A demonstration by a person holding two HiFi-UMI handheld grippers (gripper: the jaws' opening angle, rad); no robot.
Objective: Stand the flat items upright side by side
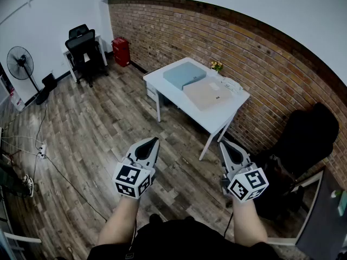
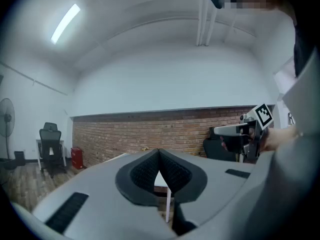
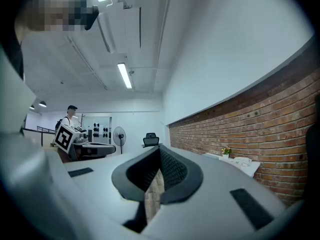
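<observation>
Two flat items lie on a white table (image 1: 162, 85) ahead of me in the head view: a blue-grey one (image 1: 184, 75) at the left and a beige one (image 1: 207, 95) at the right. My left gripper (image 1: 152, 141) and right gripper (image 1: 223, 143) are held level over the wooden floor, well short of the table. Both are shut with nothing between the tips. In the left gripper view the left gripper (image 2: 159, 151) has its tips touching, and the right gripper (image 2: 216, 130) shows at the right. The right gripper (image 3: 159, 148) is closed the same way in its own view.
A small flower pot (image 1: 217, 66) and white objects (image 1: 231, 84) sit at the table's far edge by the brick wall. A black chair (image 1: 303, 140) stands at the right, another chair (image 1: 82, 46) and a desk far left. A fan (image 1: 20, 64) and floor cables (image 1: 40, 150) are at the left.
</observation>
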